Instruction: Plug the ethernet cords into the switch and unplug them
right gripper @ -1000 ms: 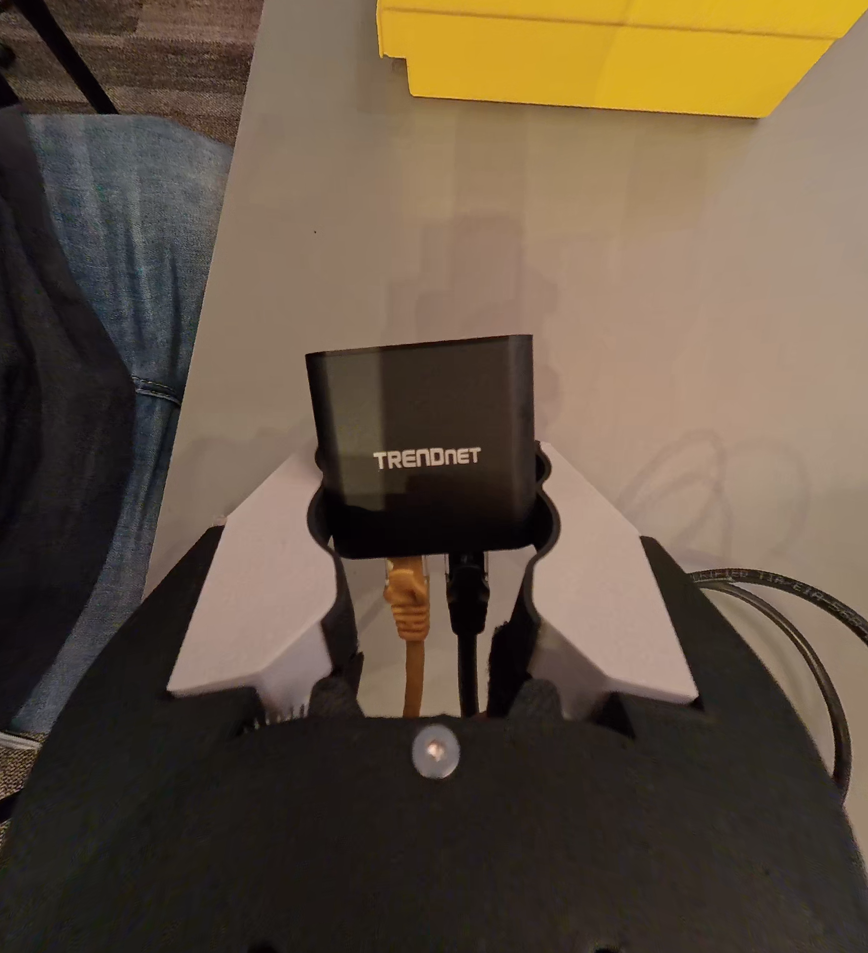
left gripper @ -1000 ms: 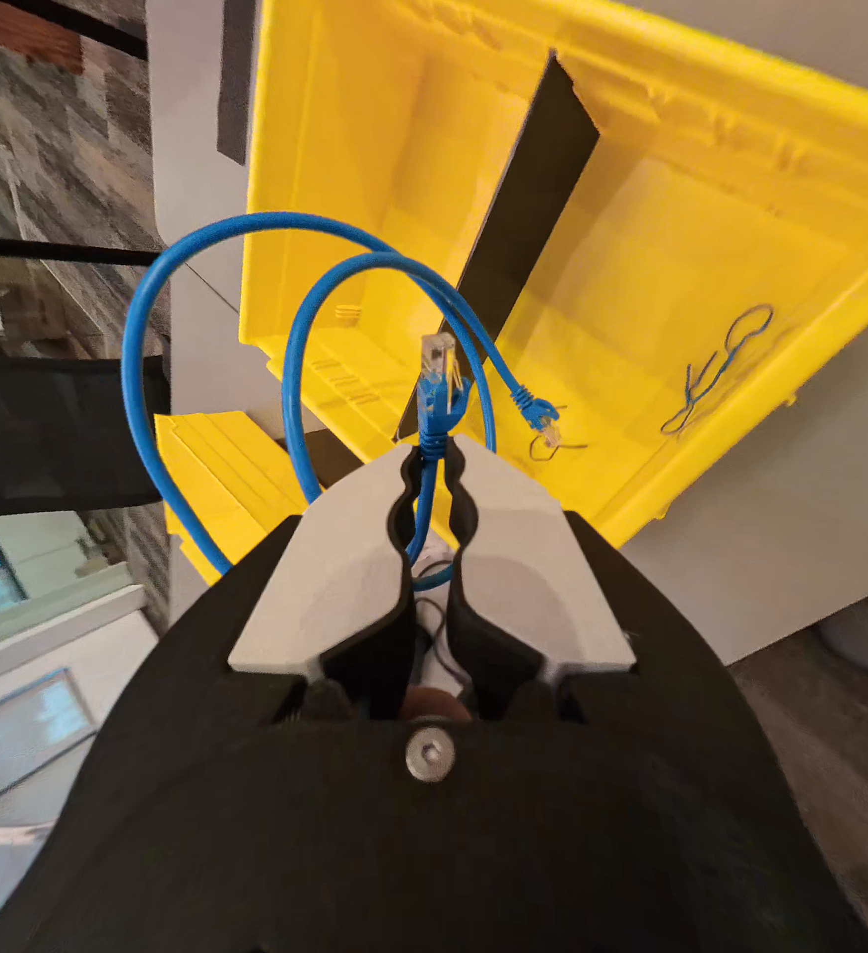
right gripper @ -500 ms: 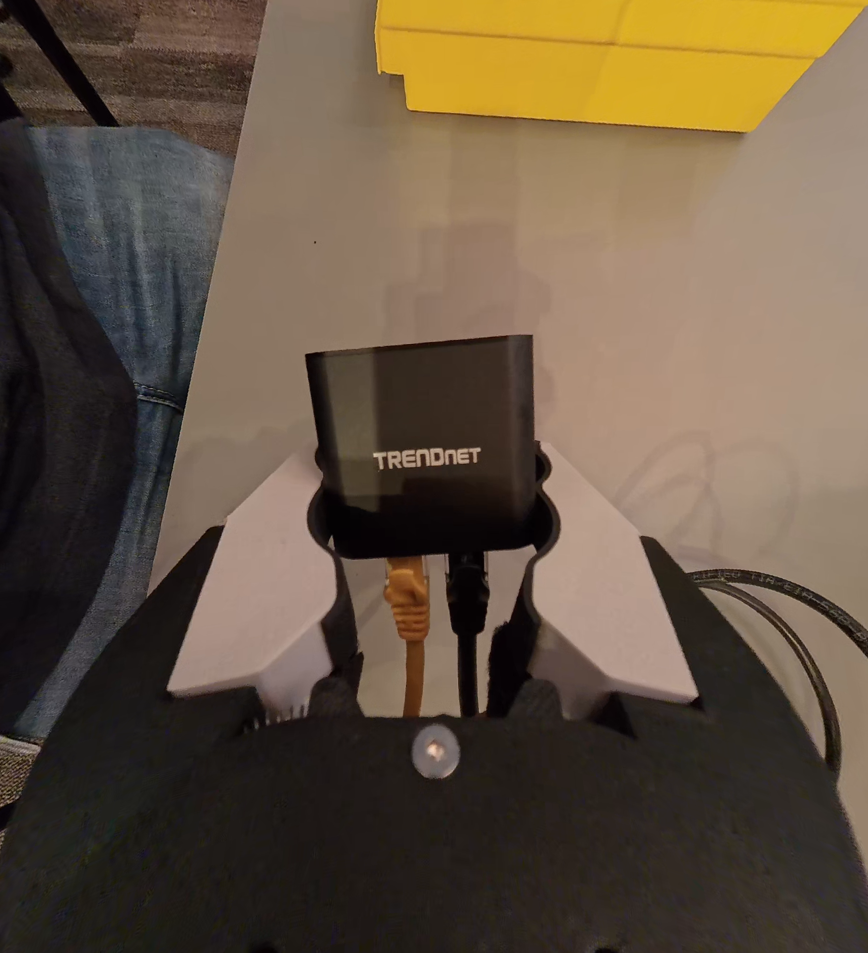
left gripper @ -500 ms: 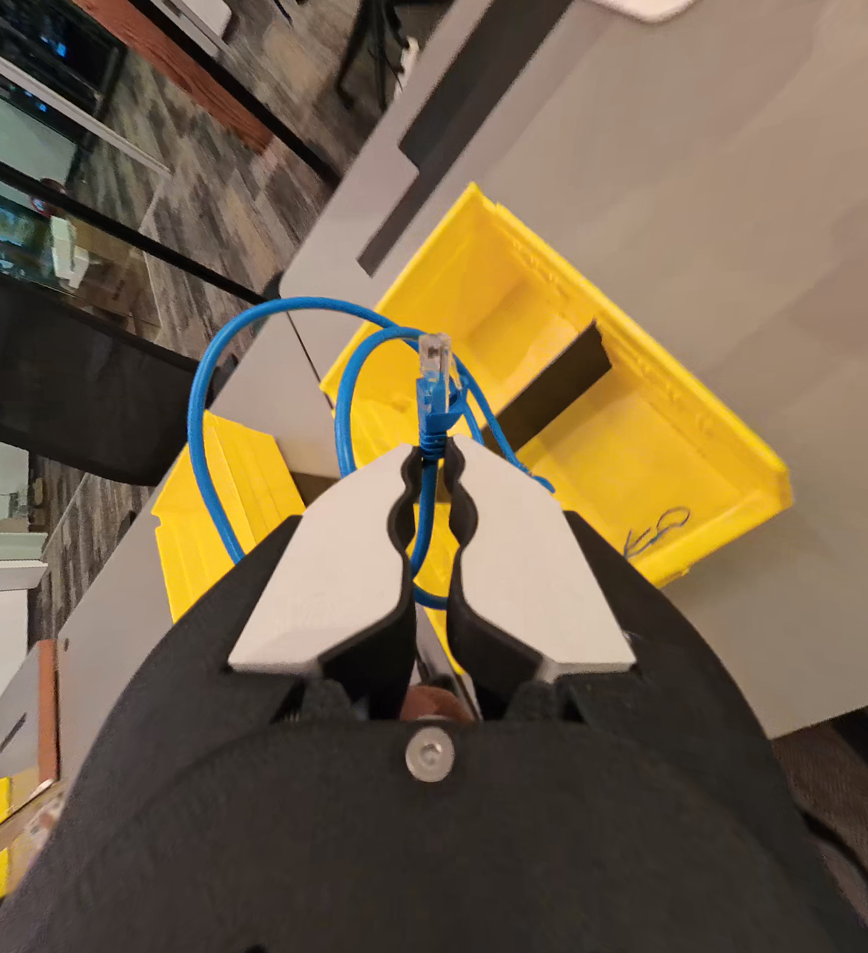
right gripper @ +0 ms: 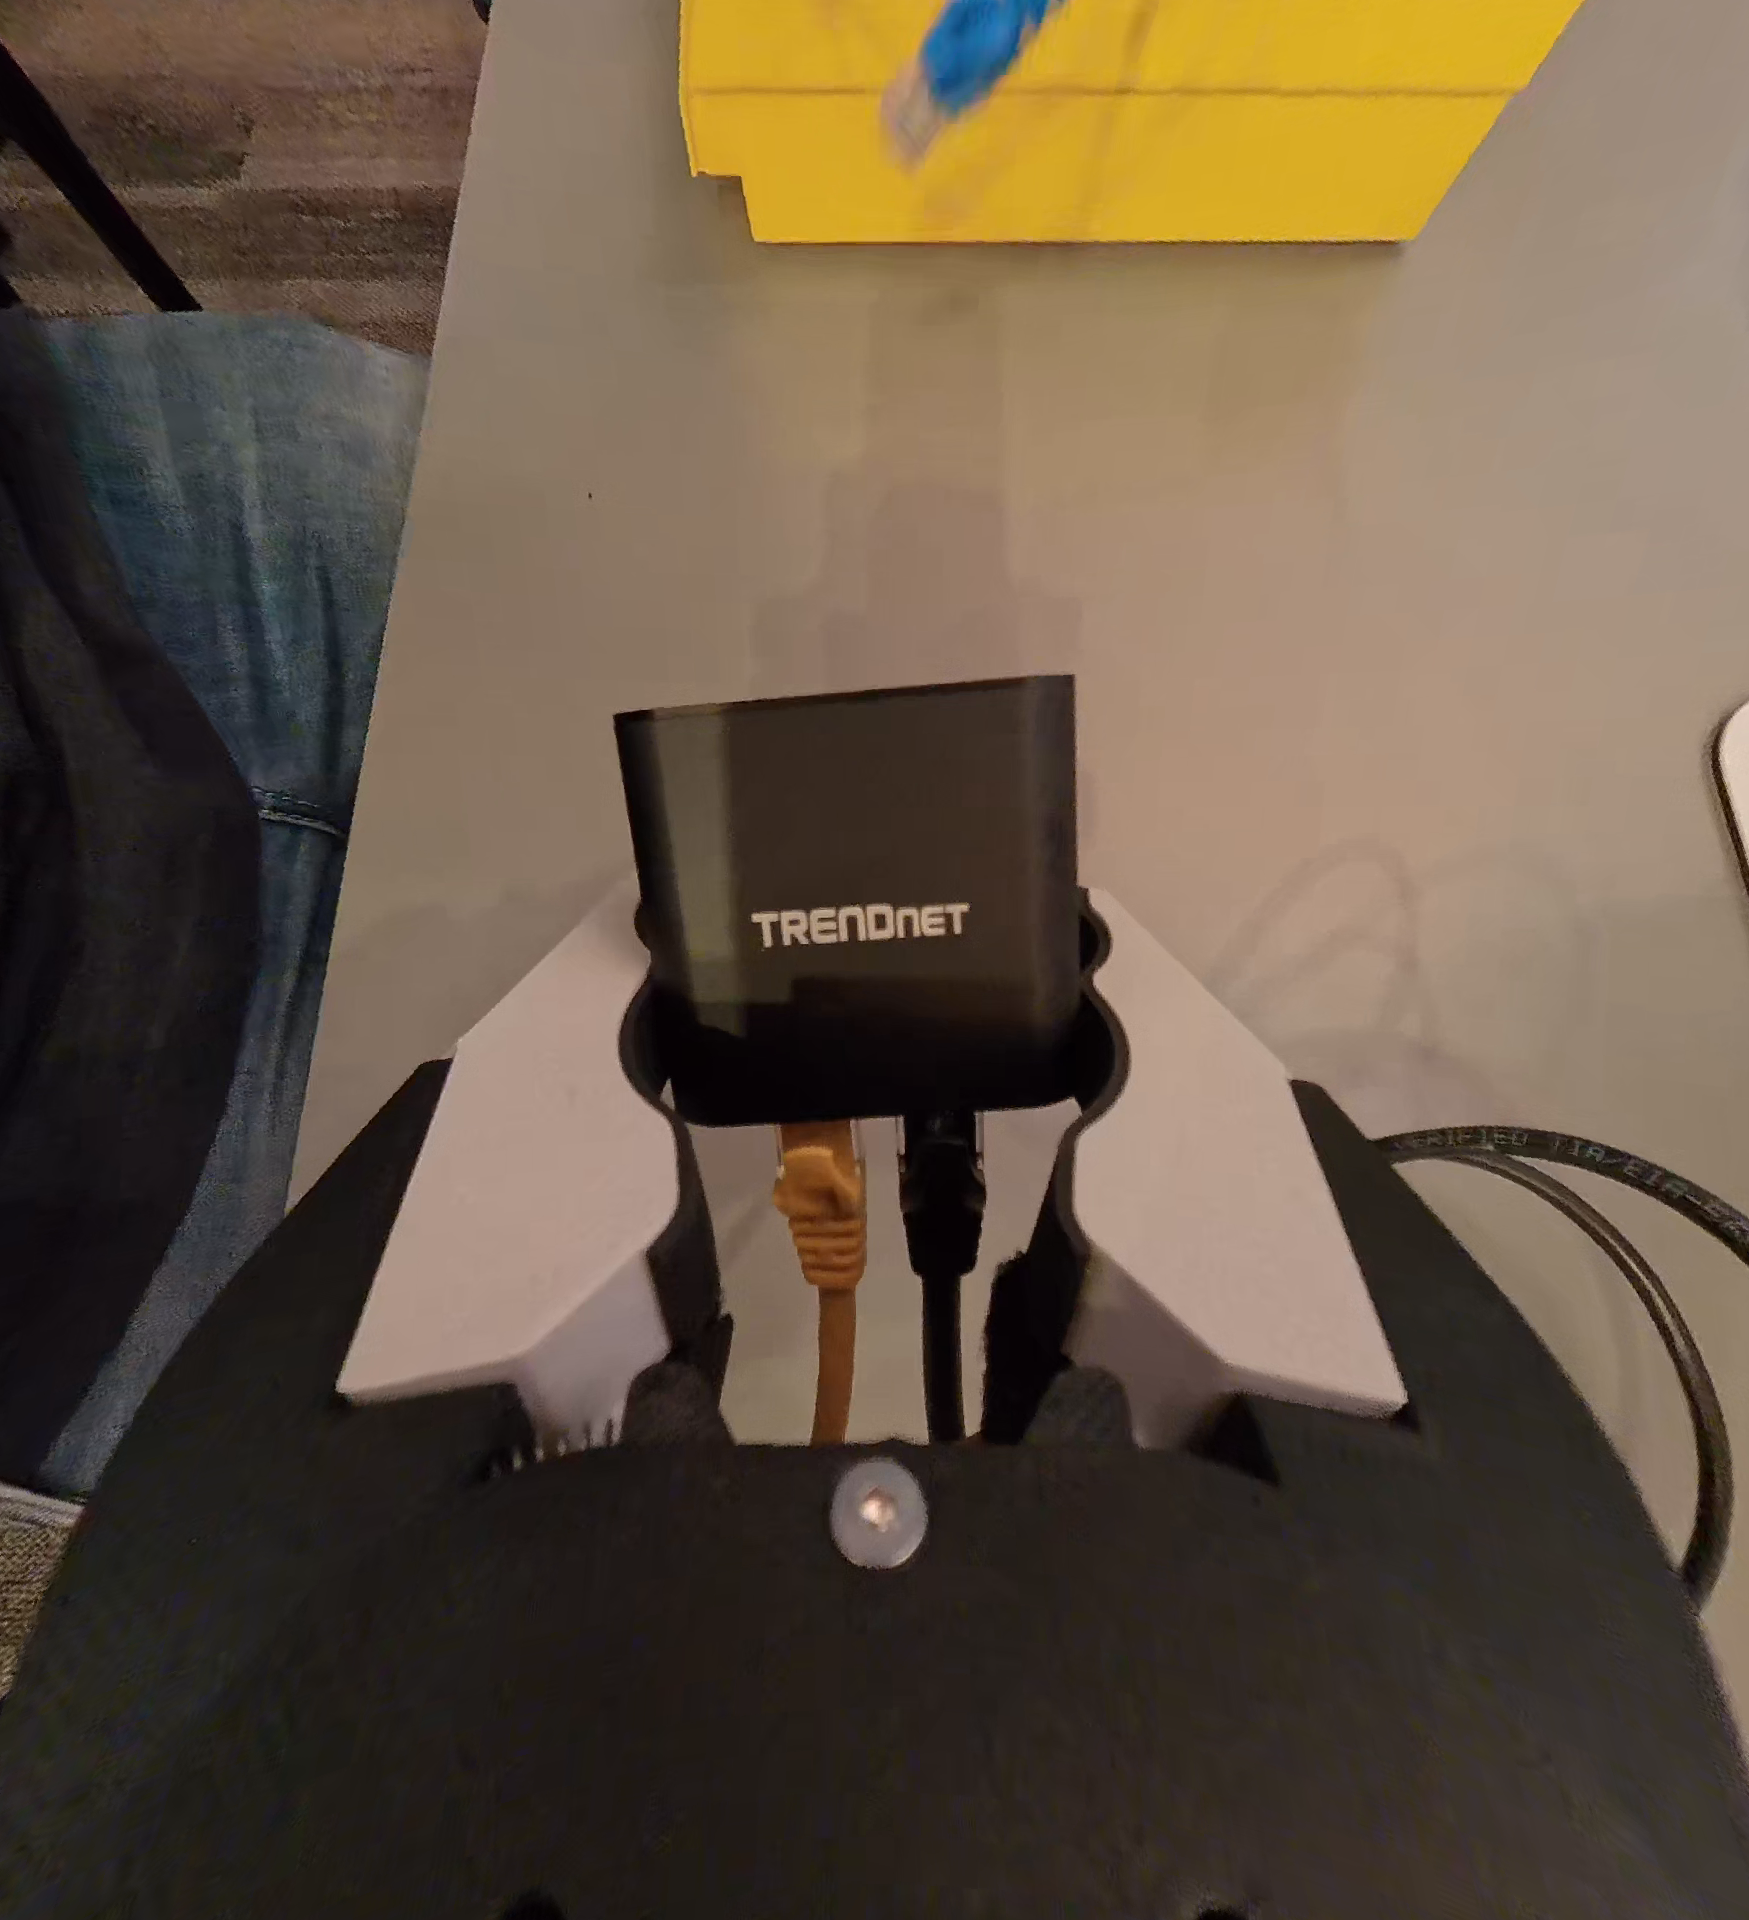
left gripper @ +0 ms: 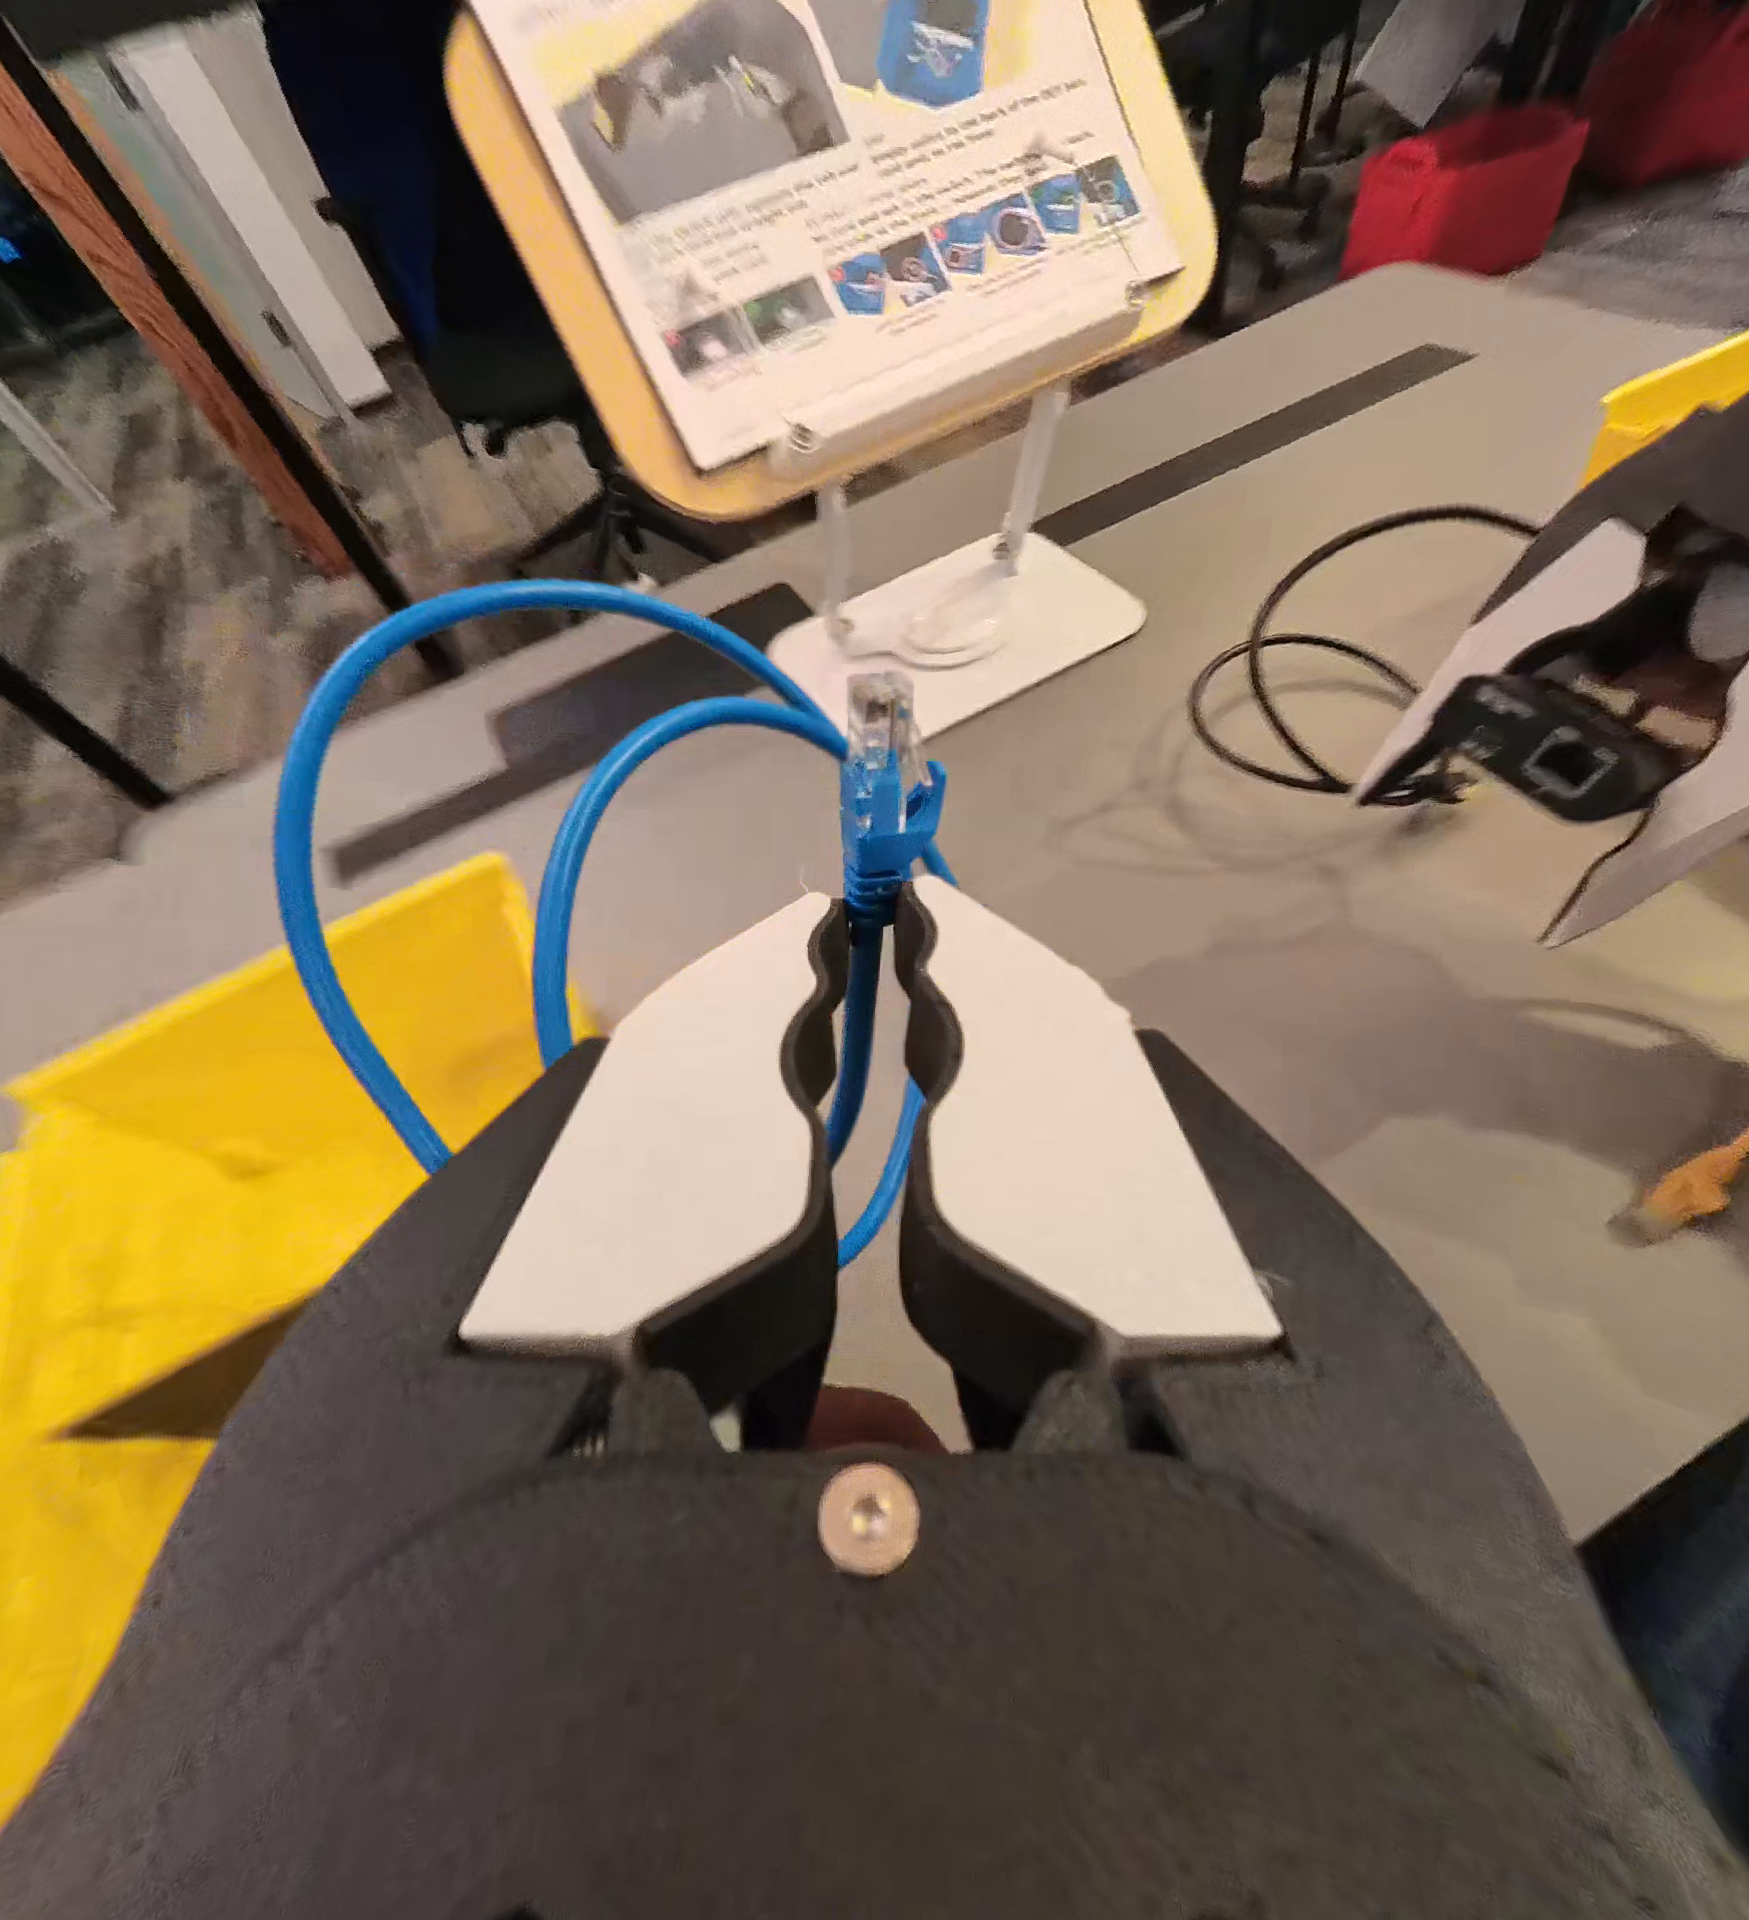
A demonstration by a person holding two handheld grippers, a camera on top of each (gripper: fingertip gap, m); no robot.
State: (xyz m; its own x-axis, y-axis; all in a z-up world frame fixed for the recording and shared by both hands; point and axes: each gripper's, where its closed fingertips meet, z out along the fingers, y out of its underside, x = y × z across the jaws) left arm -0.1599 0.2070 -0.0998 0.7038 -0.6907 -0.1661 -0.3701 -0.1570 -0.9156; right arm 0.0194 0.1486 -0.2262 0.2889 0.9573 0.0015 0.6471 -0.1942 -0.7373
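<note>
My left gripper point(left gripper: 872, 904) is shut on a blue ethernet cord point(left gripper: 854, 1039) just behind its clear plug point(left gripper: 880, 727), which points up and forward; the cord loops to the left. My right gripper point(right gripper: 865, 914) is shut on a black switch point(right gripper: 849, 831) above the grey table point(right gripper: 1265, 520). An orange cord point(right gripper: 823, 1216) and a black cord point(right gripper: 943, 1195) are plugged into its near side. In the left wrist view the right gripper point(left gripper: 1462, 862) holds the switch point(left gripper: 1566, 764) at the far right, an empty port showing. The blue plug point(right gripper: 953, 62) shows blurred at the top of the right wrist view.
A yellow bin point(left gripper: 226, 1091) sits low at the left; it also shows in the right wrist view point(right gripper: 1109, 156). A sign stand point(left gripper: 849, 260) on a white base point(left gripper: 963, 623) stands behind. Black cable loops point(left gripper: 1296, 665) and the orange cord's loose end point(left gripper: 1680, 1195) lie on the table. A person's jeans point(right gripper: 226, 623) are at the table edge.
My left gripper has swung up from over the yellow bin to face across the table toward the switch, still holding the blue cord. The right gripper has barely moved.
</note>
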